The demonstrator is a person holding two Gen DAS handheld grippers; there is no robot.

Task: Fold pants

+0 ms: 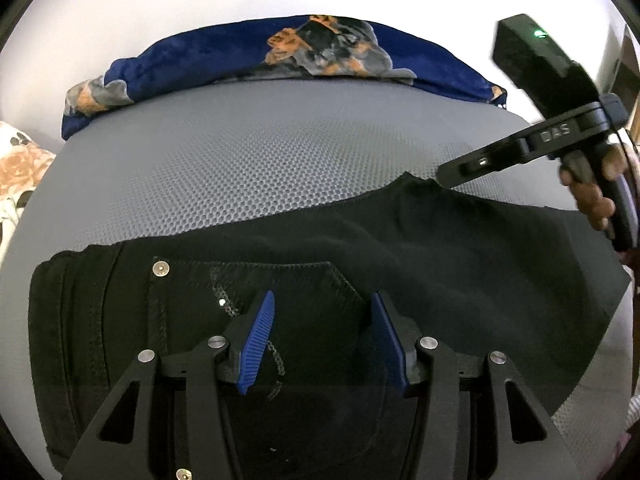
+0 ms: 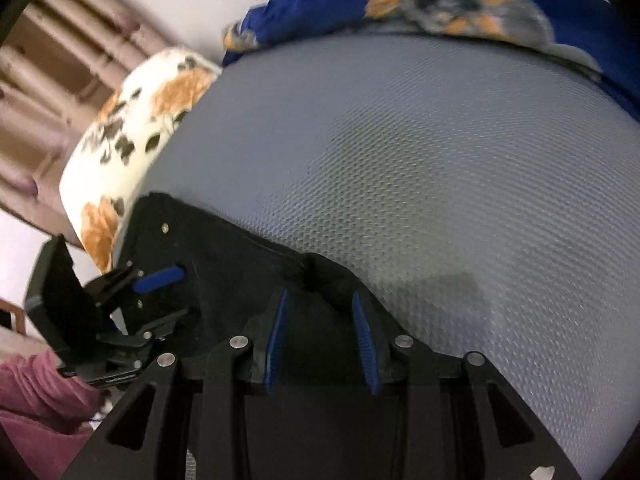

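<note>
Left gripper [image 1: 322,334]: held wide apart over the waist end of the pants; nothing is gripped between its blue pads [image 1: 256,344], and cloth is seen only beneath them.

Right gripper [image 2: 324,340]: set partly apart, with a raised ridge of black cloth lying between the pads; whether the cloth is actually pinched cannot be told.

Pants [image 1: 360,256]: spread flat on the grey mesh surface [image 1: 256,152], directly under and ahead of both tools. The waistband, rivet and sequinned pocket [image 1: 280,284] are found at the left tool; the far edge of the cloth is met by the right tool's tip.

Long axis: judged to run crosswise to the left tool's fingers, from the waistband on its left side out toward the right tool.

Nearer tool: the waist end is nearer the left; the upper edge and leg side are nearer the right.

Coming move: a fold along the long axis is judged likely, with the right-hand edge to be carried across toward the near side while the waist is steadied.

Beyond: a blue blanket [image 1: 240,54] is bunched at the far edge, well apart from the pants.
</note>
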